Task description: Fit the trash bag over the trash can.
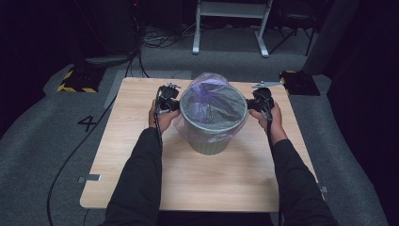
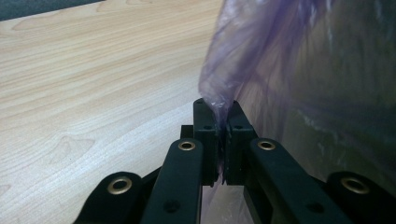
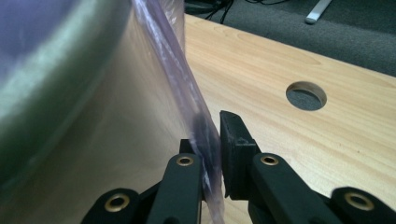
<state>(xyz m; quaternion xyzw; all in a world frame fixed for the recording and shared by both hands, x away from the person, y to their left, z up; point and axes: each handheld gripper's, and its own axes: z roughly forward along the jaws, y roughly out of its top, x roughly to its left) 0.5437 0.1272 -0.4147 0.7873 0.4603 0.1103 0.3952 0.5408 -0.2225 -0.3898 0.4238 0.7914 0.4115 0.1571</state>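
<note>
Two tools, one thin translucent purple plastic bag liner [image 1: 207,101], and both have hold of it. The liner sits in a round grey-green waste bin [image 1: 210,141] standing on the middle of the pale wood-grain surface [image 1: 141,165], its film folded over the rim and hanging down the outside wall as a loose skirt.

On the bin's left side, the left tool [image 1: 170,101] is clenched on a gathered tuft of that film; in the left gripper view the crinkled purple plastic [image 2: 243,65] funnels down into a pinch between the two black blocks of the left tool [image 2: 223,122], with no gap visible. On the opposite side, the right tool [image 1: 260,101] grips the hanging sheet too: in the right gripper view the film [image 3: 187,93] runs taut as a flat, glossy band into the right tool [image 3: 212,140], pressed between its pads.

So the step in hand looks like dressing the liner over the bin, or drawing it off; from here I cannot tell which. Either way, the next move calls for both hands working evenly, pulling the skirt the same way at the same pace, or the bin tips or slides.

Material notes: the film is flimsy, wrinkled, see-through and likely to stretch or tear under a hard tug. The bin is smooth, rigid, slightly tapered. Beyond it, a round cable hole [image 3: 306,95] cuts through the surface, and grey carpet [image 1: 37,136] surrounds everything.
</note>
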